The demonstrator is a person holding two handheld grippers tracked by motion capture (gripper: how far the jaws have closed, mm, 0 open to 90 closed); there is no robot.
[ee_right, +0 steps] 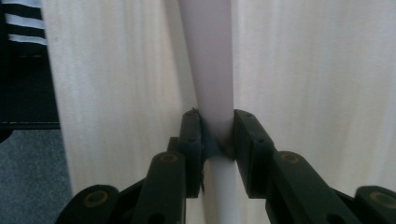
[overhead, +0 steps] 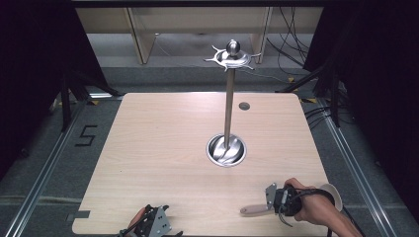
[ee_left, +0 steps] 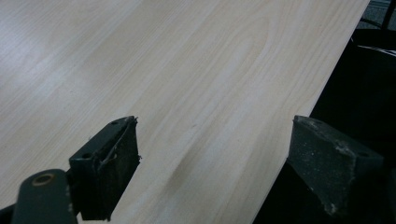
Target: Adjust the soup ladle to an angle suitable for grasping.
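At the near right edge of the light wooden tabletop, the pale pink long-handled ladle is clamped by its handle in the right tool. The left tool is held wide open and empty at the near edge. A hanging step is judged in hand; lifting to the tall chrome hook stand is required next.

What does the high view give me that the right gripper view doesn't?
High view alone: the metal stand with its round base mid-table, the left tongs near the front edge, and the pale utensil's bowl end behind the hand. Right gripper view alone: both pads clamped tight on the handle. Shared: the right tongs, the utensil and the wooden table.
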